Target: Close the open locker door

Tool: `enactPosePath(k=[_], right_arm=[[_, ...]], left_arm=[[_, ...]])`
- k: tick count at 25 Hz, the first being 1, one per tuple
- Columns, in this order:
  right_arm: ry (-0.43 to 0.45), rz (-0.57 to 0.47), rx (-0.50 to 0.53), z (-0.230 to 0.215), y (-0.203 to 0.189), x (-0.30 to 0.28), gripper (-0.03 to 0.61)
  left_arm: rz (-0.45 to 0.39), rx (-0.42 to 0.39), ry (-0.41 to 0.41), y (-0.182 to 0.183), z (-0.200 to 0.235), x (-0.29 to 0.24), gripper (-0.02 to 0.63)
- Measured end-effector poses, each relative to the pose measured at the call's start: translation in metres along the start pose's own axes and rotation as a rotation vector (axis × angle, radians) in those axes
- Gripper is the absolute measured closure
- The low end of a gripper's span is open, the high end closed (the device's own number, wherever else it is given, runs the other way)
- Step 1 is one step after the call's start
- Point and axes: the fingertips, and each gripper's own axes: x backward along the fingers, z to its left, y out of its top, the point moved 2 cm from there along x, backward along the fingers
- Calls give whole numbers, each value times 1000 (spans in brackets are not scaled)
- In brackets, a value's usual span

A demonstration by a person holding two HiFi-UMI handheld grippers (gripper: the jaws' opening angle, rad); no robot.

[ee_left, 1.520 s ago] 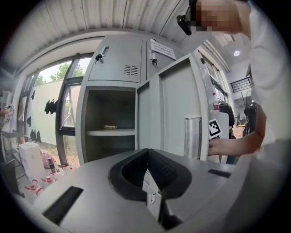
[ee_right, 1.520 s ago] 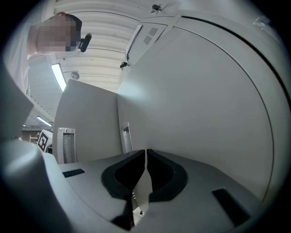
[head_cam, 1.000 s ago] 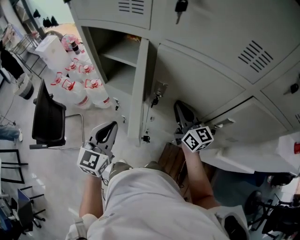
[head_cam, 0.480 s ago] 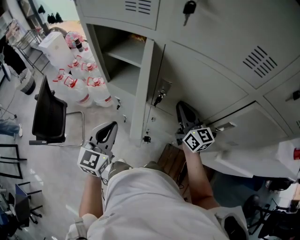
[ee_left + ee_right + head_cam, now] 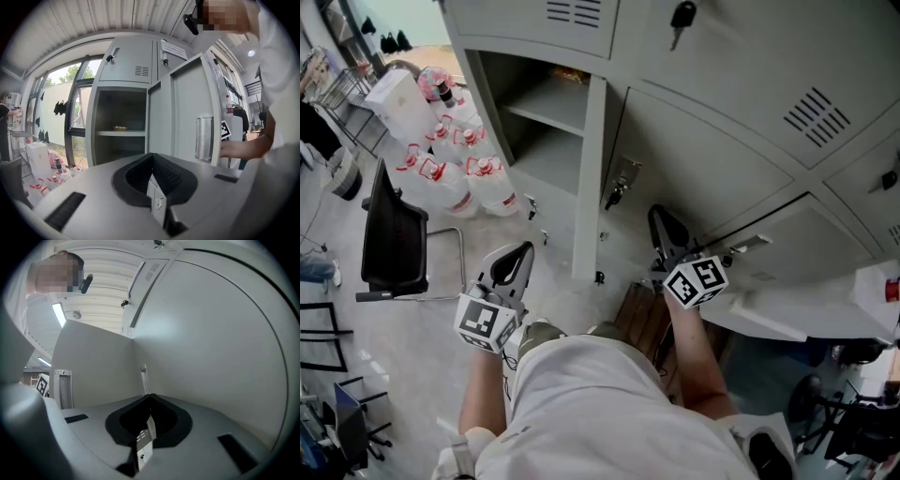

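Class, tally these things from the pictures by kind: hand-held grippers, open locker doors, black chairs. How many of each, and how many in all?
Grippers: 2, the left gripper and the right gripper
Open locker door: 1
Black chair: 1
Total: 4

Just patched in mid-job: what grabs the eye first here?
The locker door stands wide open, edge-on in the head view, with the shut right gripper in the wedge between it and the neighbouring locker fronts. The left gripper, also shut, hangs low in front, and water bottles crowd the floor at left.
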Motion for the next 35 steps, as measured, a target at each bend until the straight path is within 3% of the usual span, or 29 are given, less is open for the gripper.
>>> enactPosePath(k=[22, 35], right_arm=[[-143, 26, 143, 70, 6, 61, 569], [-187, 52, 212, 95, 5, 75, 569]], left_arm=[[-32, -30, -249, 3, -4, -20, 611], [-59, -84, -341, 13, -19, -30, 611]])
